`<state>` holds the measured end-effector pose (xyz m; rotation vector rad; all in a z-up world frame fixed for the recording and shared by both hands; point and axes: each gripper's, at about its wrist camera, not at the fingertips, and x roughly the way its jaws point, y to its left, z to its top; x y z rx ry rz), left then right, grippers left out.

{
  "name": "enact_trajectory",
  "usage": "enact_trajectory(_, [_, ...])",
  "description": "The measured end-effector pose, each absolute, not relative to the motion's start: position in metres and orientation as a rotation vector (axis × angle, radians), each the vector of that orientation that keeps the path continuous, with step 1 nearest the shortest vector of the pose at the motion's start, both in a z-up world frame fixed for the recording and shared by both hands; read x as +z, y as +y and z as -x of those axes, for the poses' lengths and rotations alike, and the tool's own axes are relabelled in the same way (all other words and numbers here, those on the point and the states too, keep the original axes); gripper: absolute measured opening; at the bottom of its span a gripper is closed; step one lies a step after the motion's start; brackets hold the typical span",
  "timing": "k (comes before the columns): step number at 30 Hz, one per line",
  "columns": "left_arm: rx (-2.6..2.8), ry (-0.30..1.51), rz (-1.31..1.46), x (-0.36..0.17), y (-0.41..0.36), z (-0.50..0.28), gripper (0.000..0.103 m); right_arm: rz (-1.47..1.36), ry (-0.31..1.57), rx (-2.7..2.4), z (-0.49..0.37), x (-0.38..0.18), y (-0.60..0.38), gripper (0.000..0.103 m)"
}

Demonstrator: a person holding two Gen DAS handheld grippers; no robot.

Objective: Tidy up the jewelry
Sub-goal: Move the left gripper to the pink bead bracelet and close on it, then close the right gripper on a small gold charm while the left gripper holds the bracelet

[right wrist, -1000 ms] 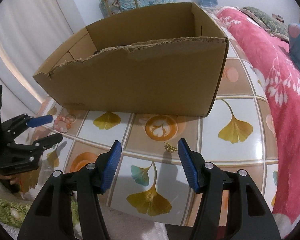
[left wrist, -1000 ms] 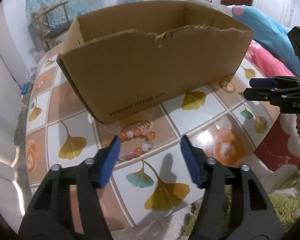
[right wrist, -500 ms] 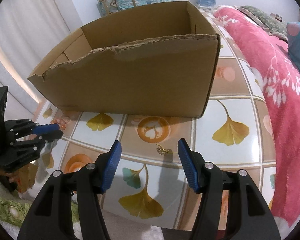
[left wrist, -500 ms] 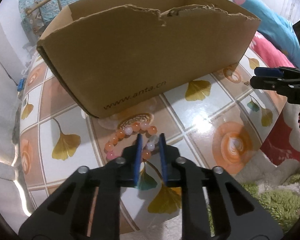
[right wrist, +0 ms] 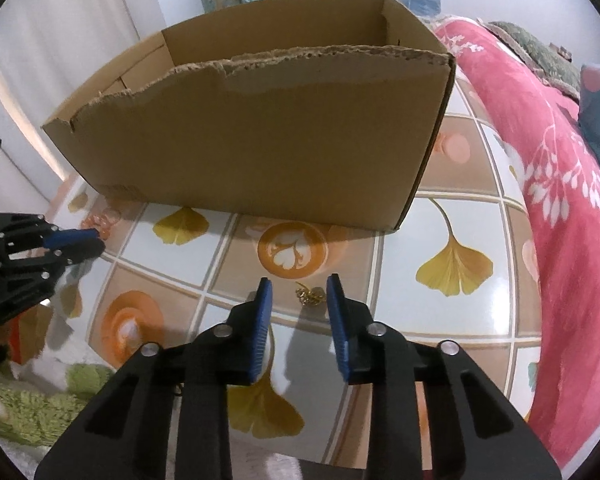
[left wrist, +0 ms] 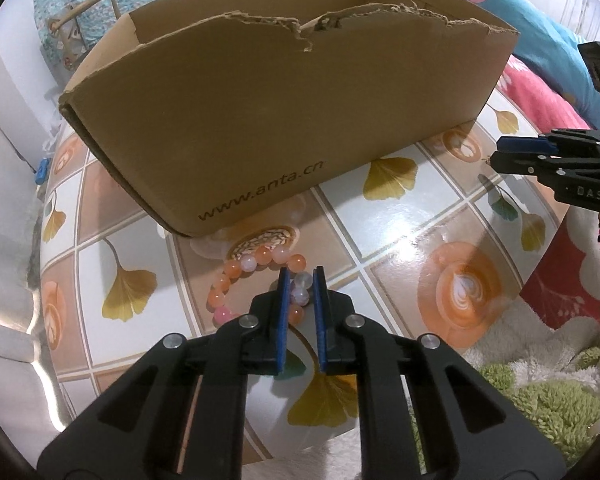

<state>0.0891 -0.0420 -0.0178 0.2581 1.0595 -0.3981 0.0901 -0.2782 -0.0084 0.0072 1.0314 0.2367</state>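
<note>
A bracelet (left wrist: 256,258) of orange, pink and white beads lies on the tiled tabletop (left wrist: 400,216), just in front of the cardboard box (left wrist: 260,120). My left gripper (left wrist: 300,280) is shut on the bracelet's near side, with beads pinched between the blue pads. In the right wrist view, a small gold trinket (right wrist: 310,296) lies on the table in the gap between the tips of my right gripper (right wrist: 300,282). Its jaws are closing and the pads do not touch the trinket. The box (right wrist: 260,140) stands open-topped behind it.
The left gripper (right wrist: 88,240) shows at the left edge of the right wrist view, the right gripper (left wrist: 500,152) at the right edge of the left one. A pink blanket (right wrist: 560,200) borders the table's right side. A green fluffy rug (left wrist: 548,400) lies below the near edge.
The left jaws went from wide open to shut on the bracelet's beads. The right jaws have narrowed around the gold trinket, and both grippers drew a little closer to the table.
</note>
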Motion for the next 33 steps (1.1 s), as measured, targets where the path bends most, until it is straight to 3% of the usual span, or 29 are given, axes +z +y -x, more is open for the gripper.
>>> enact_trajectory(11, [-0.399,1.059,-0.258,-0.018,-0.043,-0.09,0.011,0.021,1.053,0.231,-0.092,-0.013,-0.278,0.006])
enact_trajectory(33, [-0.421,0.997,-0.216,0.001,-0.034,-0.087,0.008,-0.103,0.961,0.254,-0.082,0.02,-0.295,0.002])
